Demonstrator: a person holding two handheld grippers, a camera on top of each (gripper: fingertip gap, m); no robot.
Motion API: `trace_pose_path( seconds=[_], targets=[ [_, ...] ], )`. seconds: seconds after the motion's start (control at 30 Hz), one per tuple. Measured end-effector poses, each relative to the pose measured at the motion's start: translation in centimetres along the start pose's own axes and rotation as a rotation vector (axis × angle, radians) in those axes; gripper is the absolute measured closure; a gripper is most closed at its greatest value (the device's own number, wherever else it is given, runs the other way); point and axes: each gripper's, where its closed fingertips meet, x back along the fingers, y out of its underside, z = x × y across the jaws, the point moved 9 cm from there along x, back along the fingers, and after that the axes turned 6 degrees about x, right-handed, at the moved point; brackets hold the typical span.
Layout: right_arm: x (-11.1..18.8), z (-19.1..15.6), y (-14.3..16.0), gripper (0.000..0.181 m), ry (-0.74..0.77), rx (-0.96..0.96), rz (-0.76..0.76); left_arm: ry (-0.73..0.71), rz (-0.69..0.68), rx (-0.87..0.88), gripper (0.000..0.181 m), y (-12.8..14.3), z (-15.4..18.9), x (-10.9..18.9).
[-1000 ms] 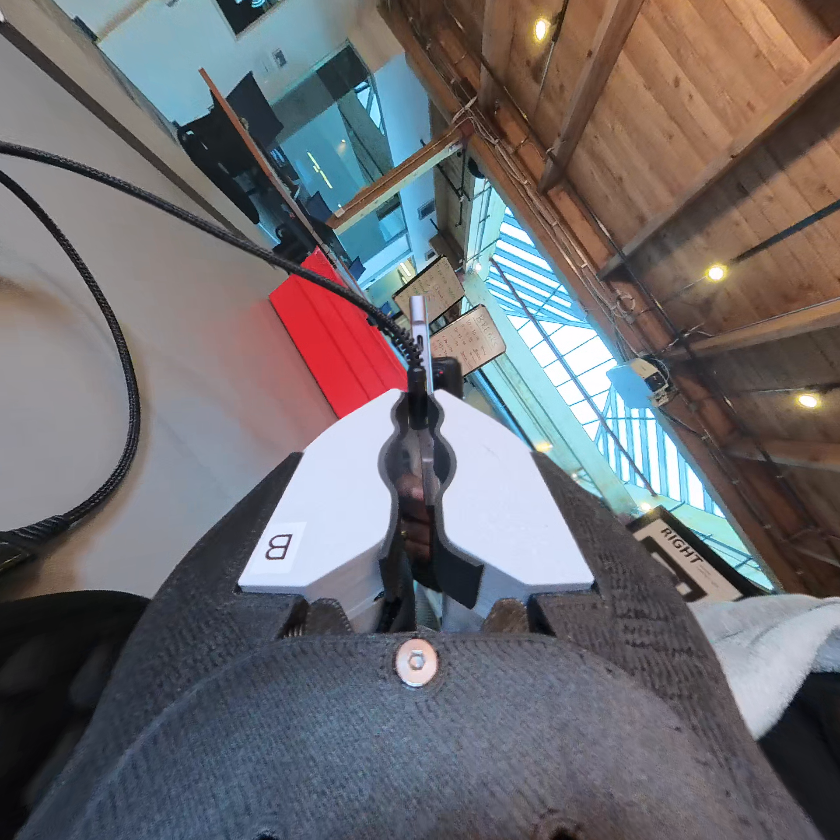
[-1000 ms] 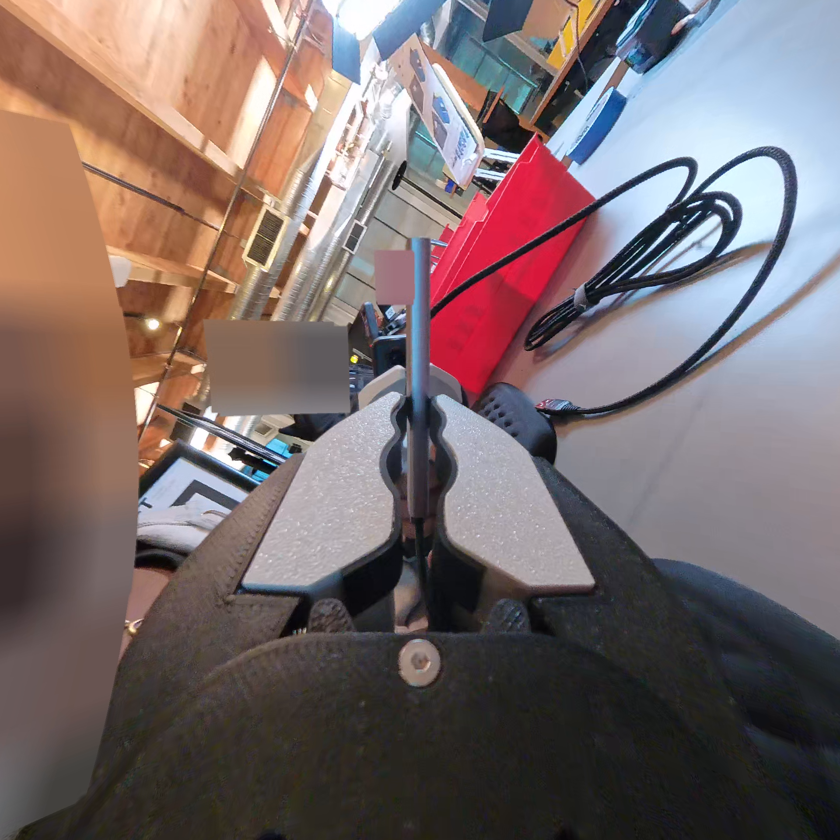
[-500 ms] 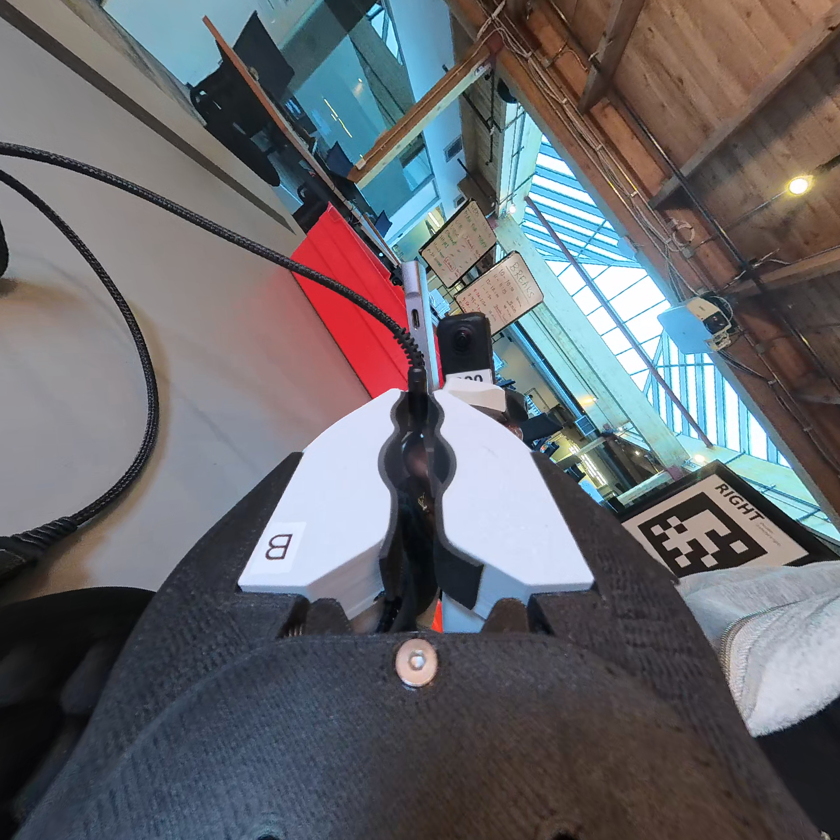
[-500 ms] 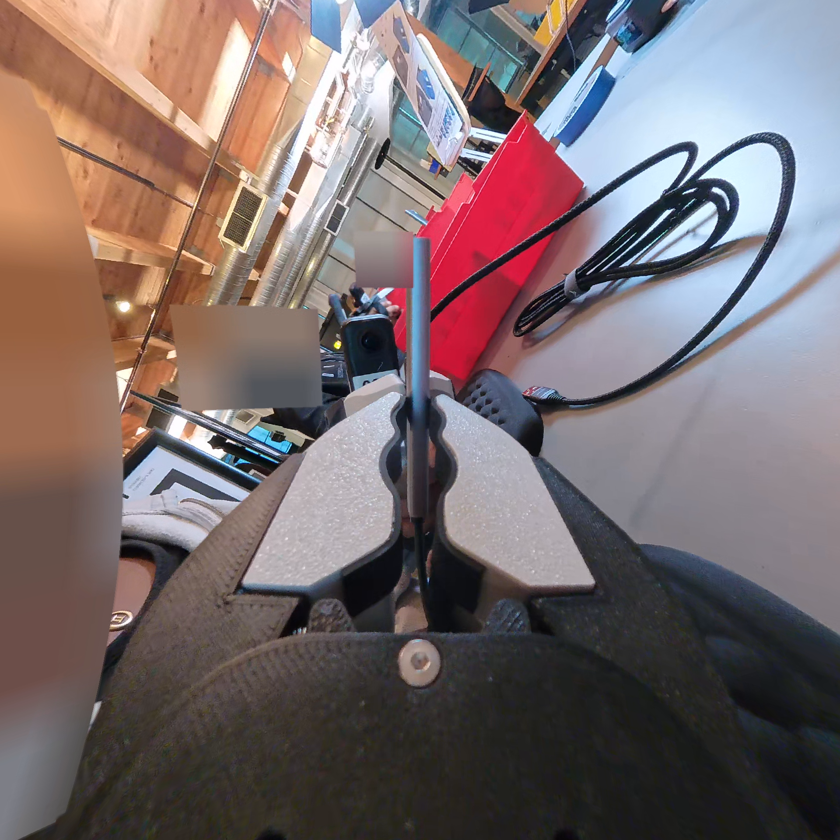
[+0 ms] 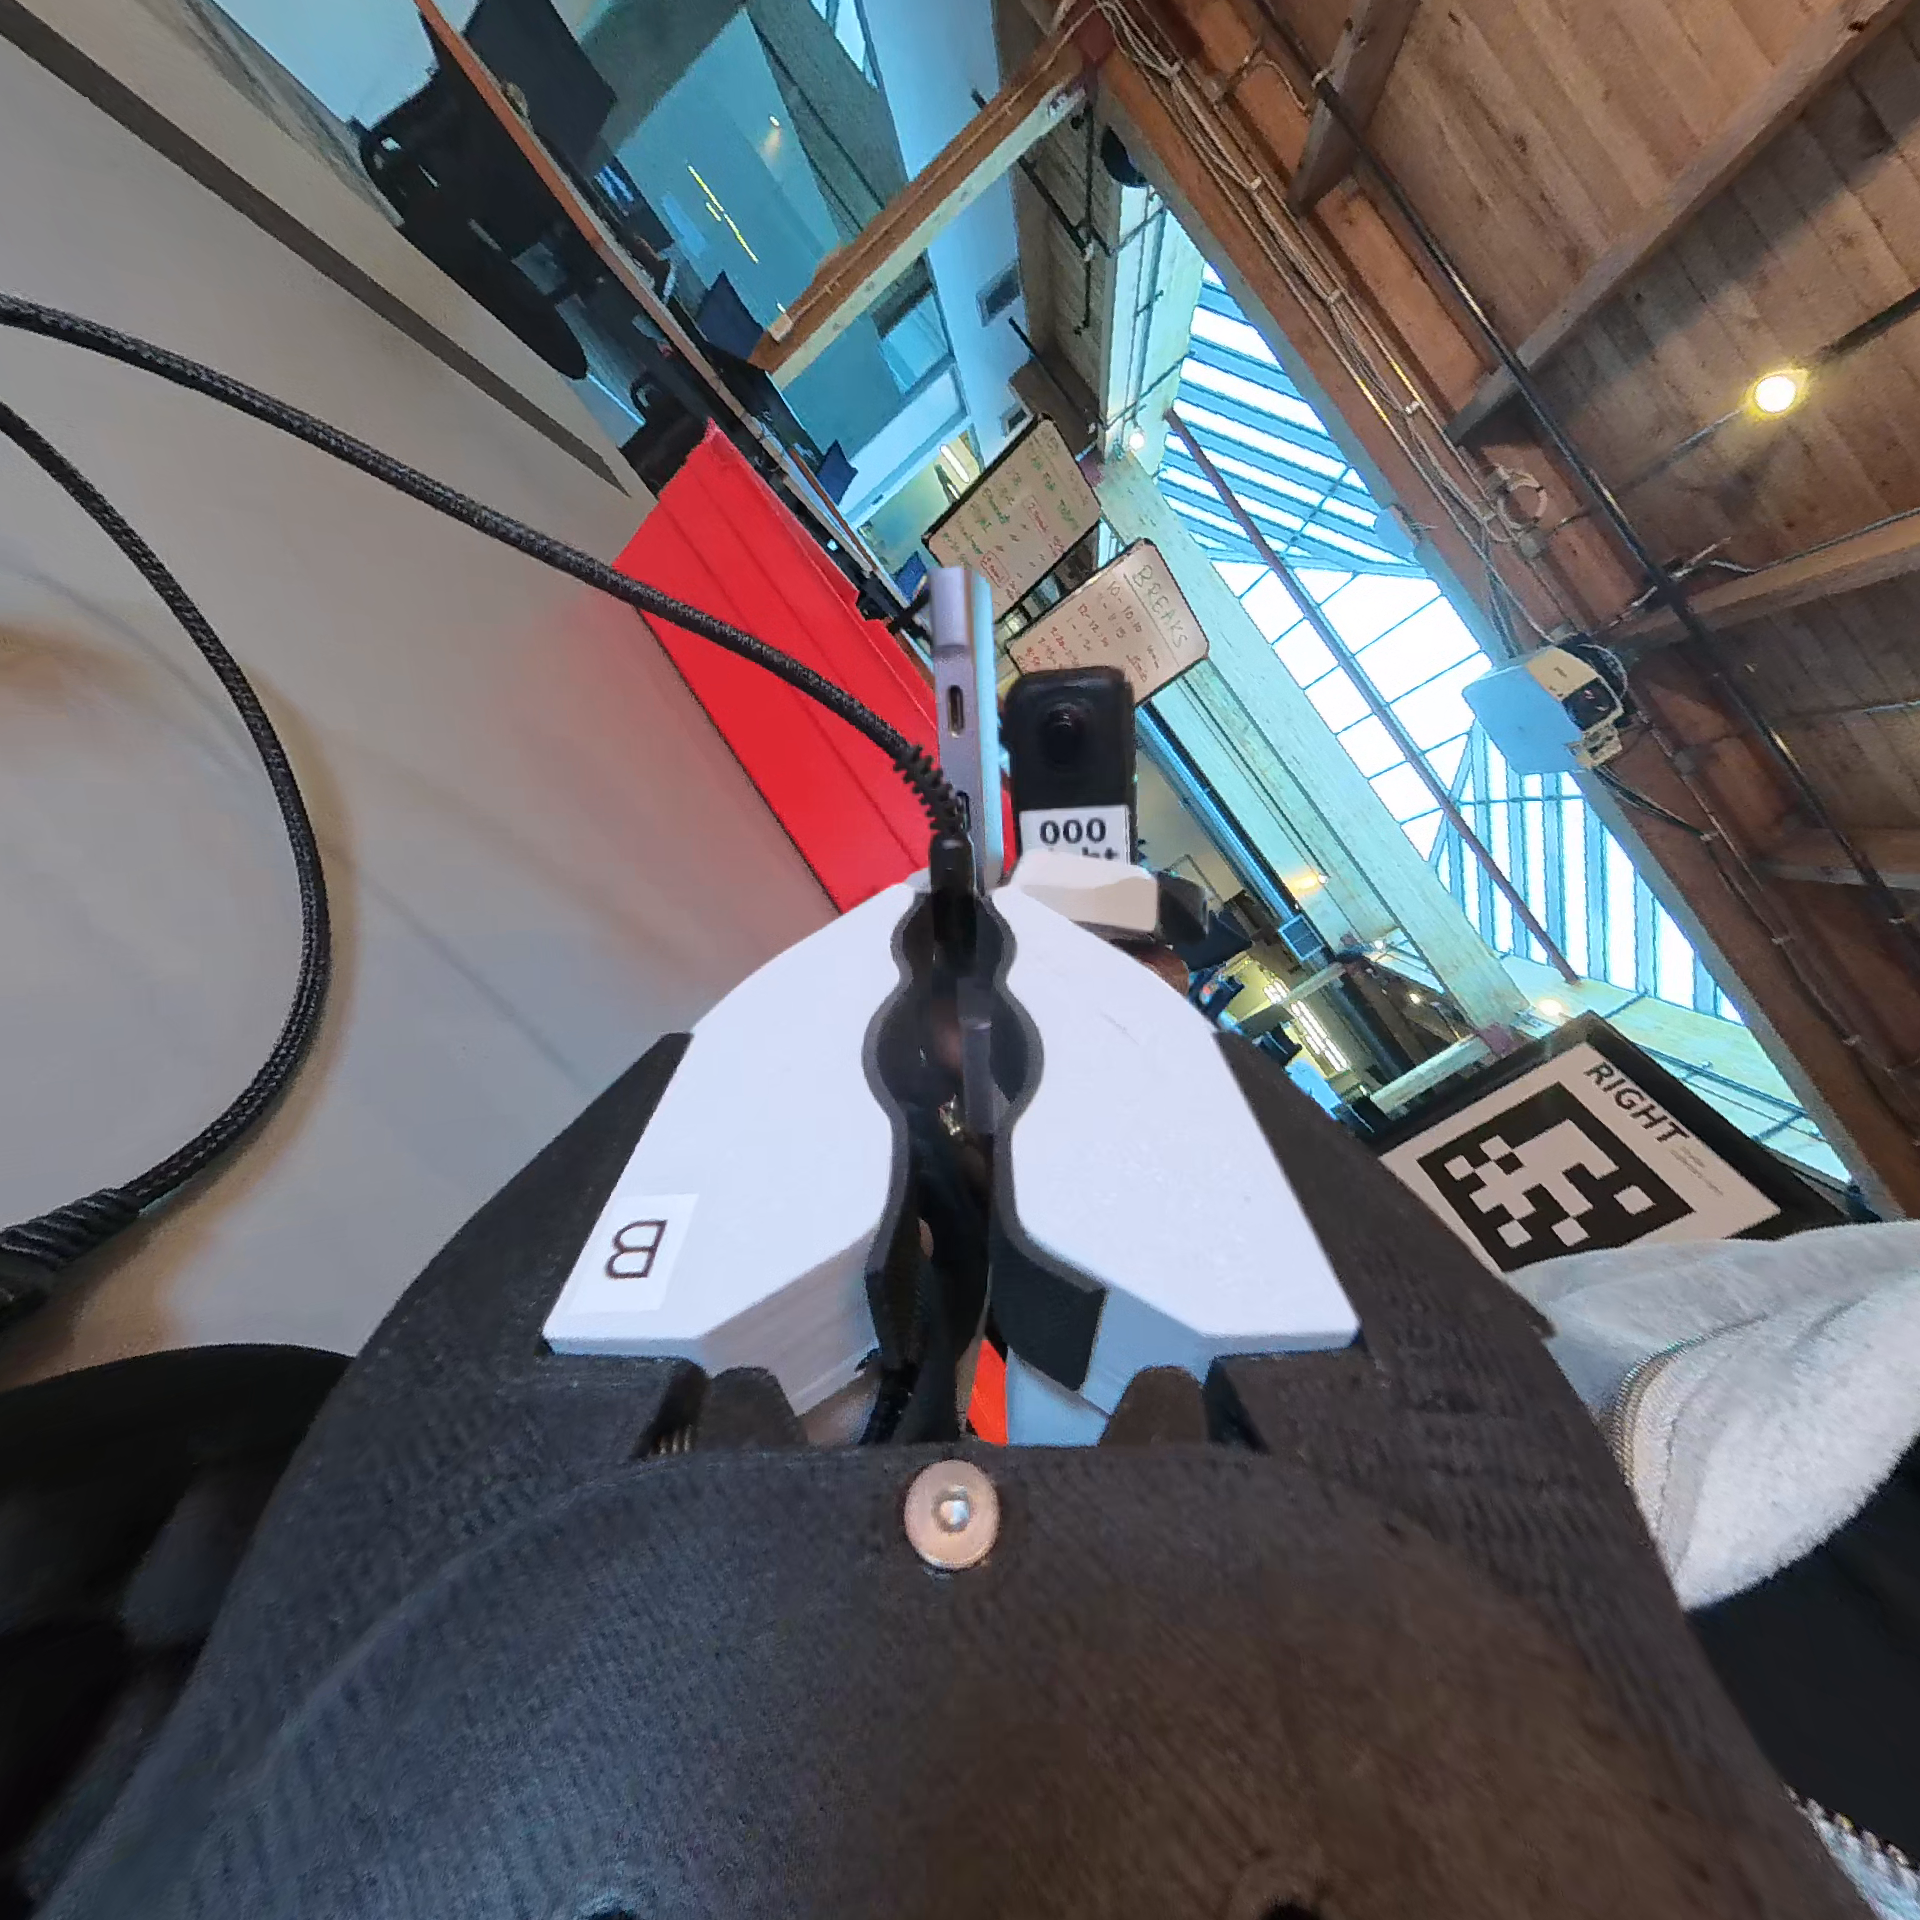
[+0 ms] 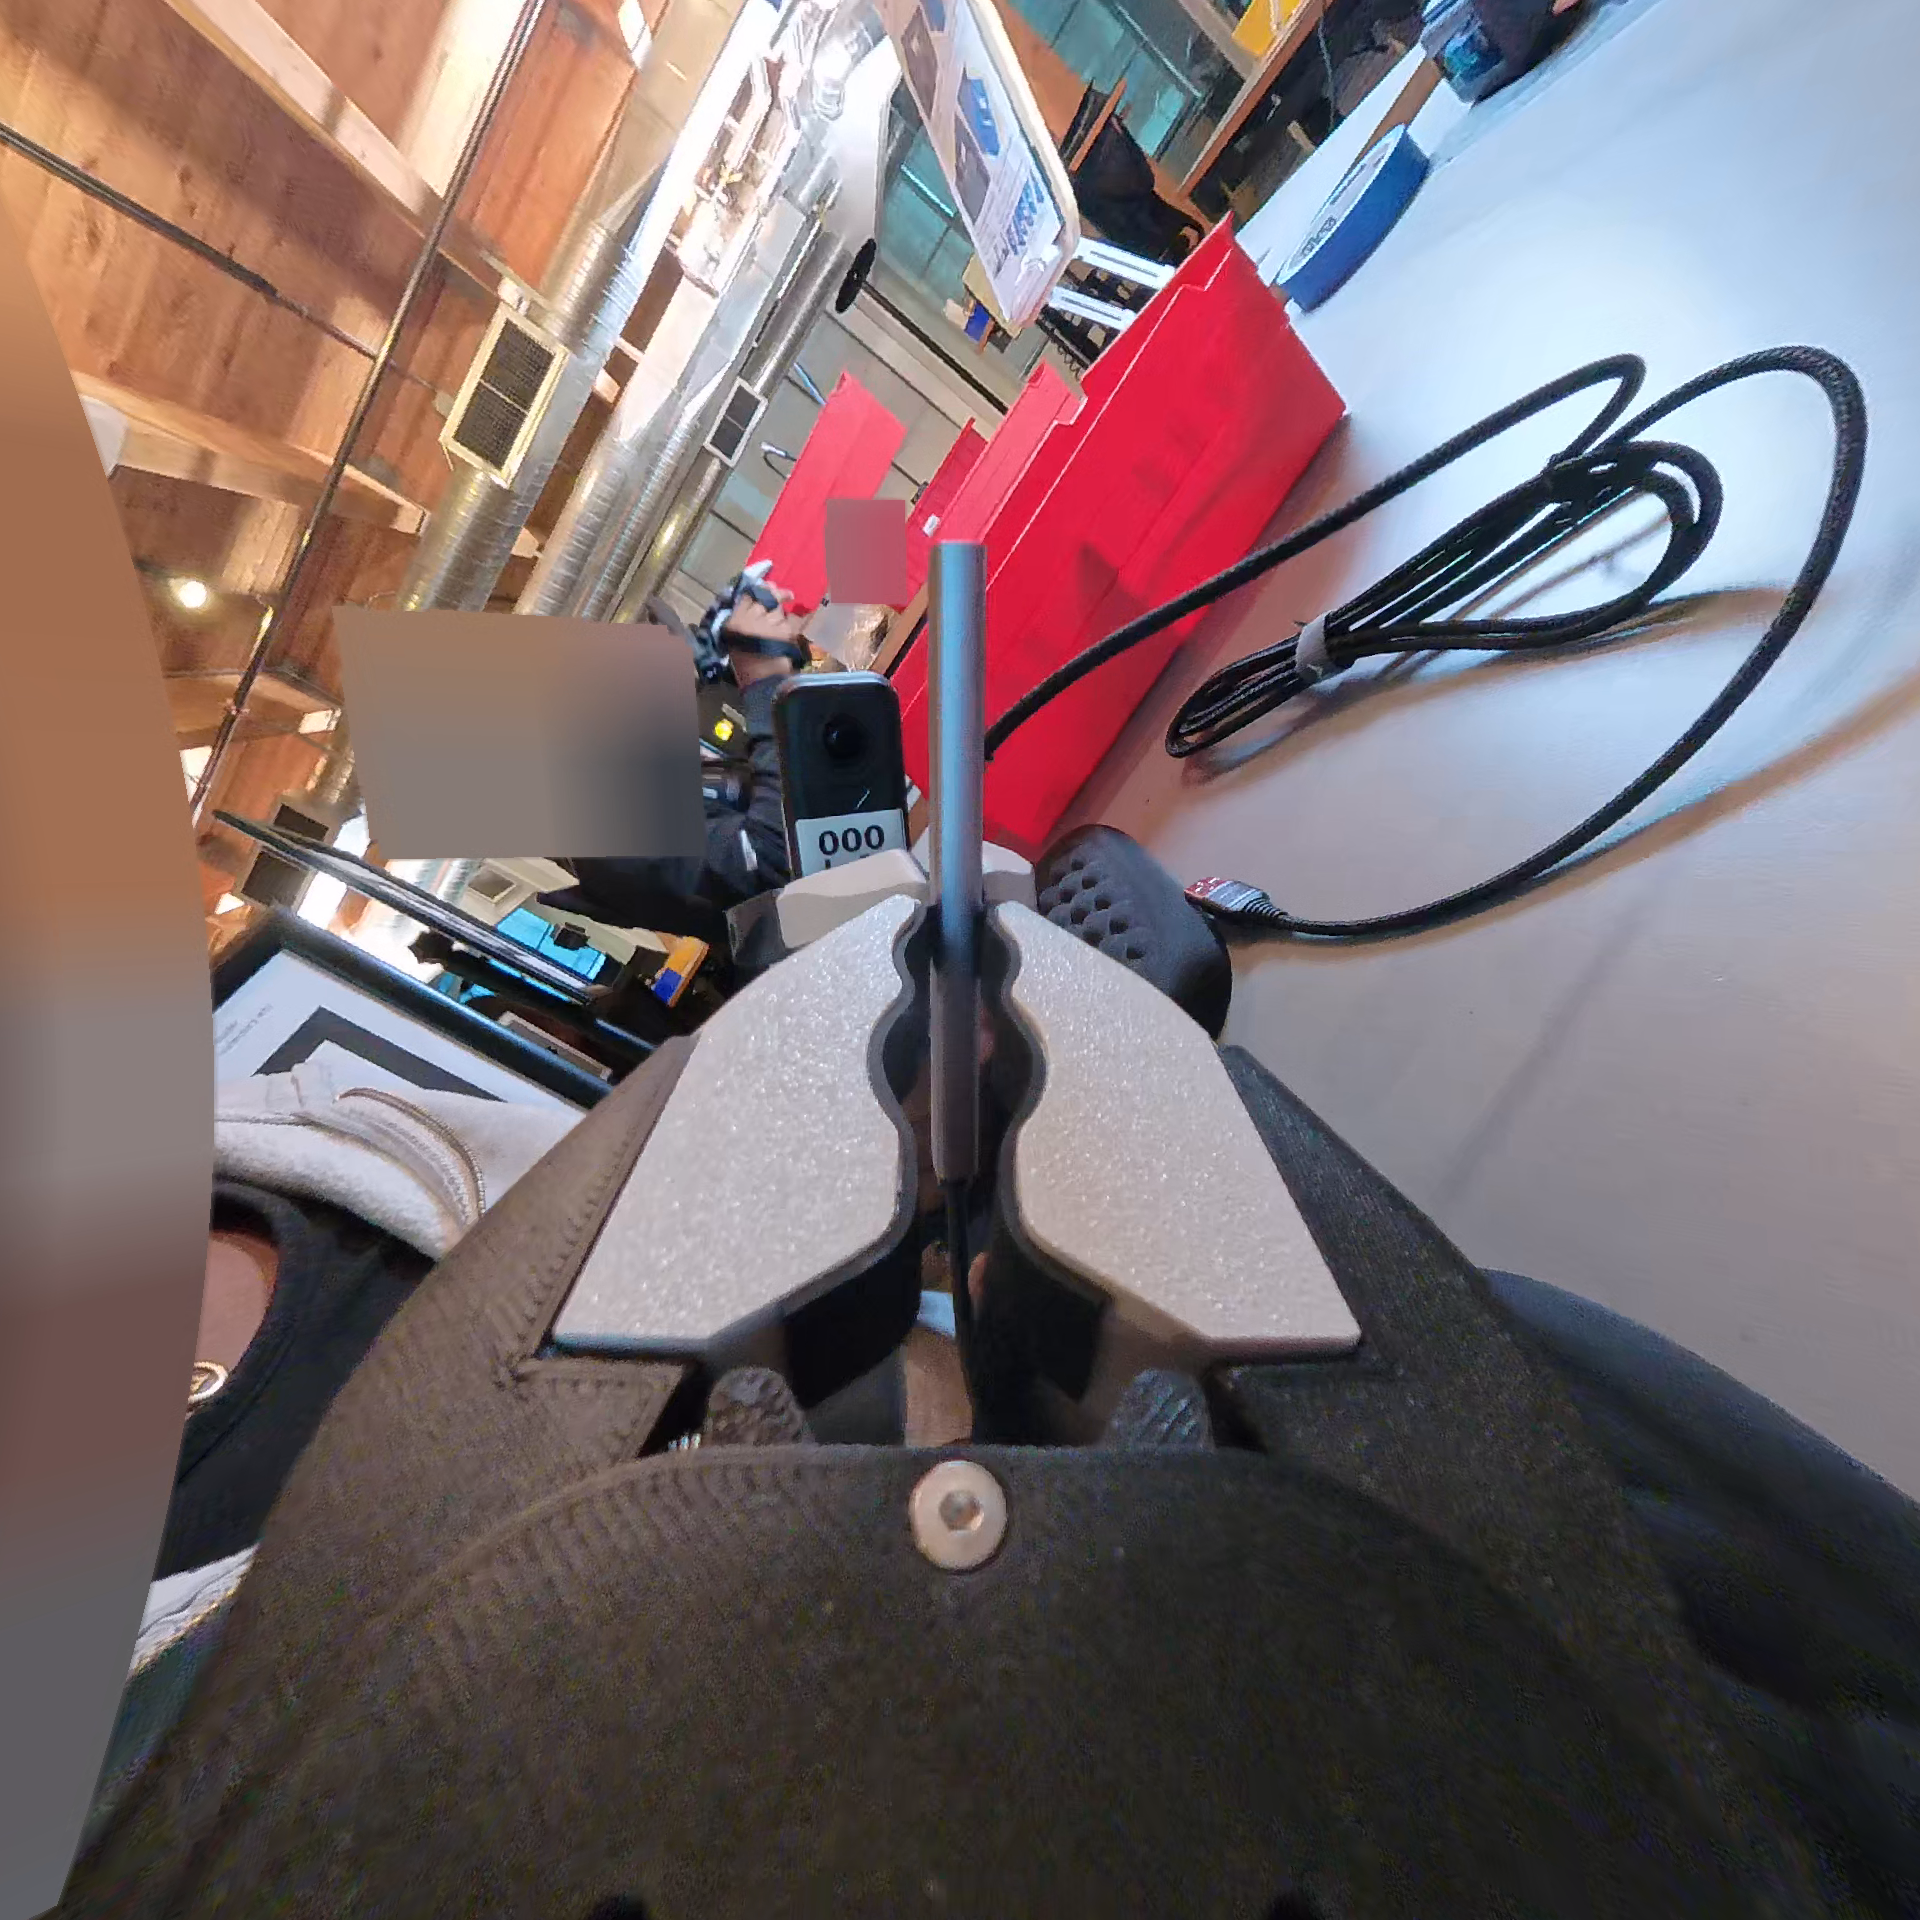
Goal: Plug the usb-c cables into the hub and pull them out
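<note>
Left gripper [image 5: 951, 904]: clamped almost shut on the black plug [image 5: 950, 862] of a braided usb-c cable [image 5: 520, 540], with the cable trailing off to the upper left of the frame. Right gripper [image 6: 956, 914]: closed narrowly on the slim grey hub [image 6: 956, 727], held edge-on and upright at frame centre.

In the left wrist view, hub [image 5: 956, 665] located just beyond the fingertips, touching or nearly touching the plug. One open port [image 5: 954, 717] visible above the plug. Cannot tell whether the plug is seated.

Judged to be the insertion step, or its very end.

Recommended handling:
- Keep the plug square to the hub's edge.
- Press straight along the port's axis, without rocking.
- Brace the hub firmly with the right gripper to prevent slip between the pads.
- Leave slack in the cable to avoid sideways pull.

Second cable [image 6: 1455, 644] lying bundled on the table [image 6: 1558, 1091] at right, near a red bin [image 6: 1143, 468], not yet handled.
</note>
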Motion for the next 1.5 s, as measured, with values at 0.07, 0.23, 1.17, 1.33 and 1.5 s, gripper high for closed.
trace_pose_path(
  seconds=[0.07,0.23,1.17,1.33,1.5],
  targets=[
    [-0.1,-0.1,-0.1,0.173,-0.005,0.011,-0.008,0.002,0.006,-0.013,0.172,0.0,0.1,0.1],
    [0.0,-0.1,0.0,0.173,-0.025,0.006,-0.014,0.016,-0.002,-0.022,0.172,0.1,0.1,0.1],
    [3.2,1.1,-2.0,0.119,0.453,0.242,-0.183,-0.986,0.071,-0.618,0.124,-11.9,4.0,21.2],
    [3.4,-0.3,-3.0,0.12,0.452,0.336,-0.134,-1.223,-0.131,-0.484,0.124,-13.1,0.2,23.5],
    [3.6,-0.5,-3.1,0.122,0.458,0.357,-0.121,-1.338,-0.189,-0.383,0.126,-14.8,-3.3,23.8]
  ],
)
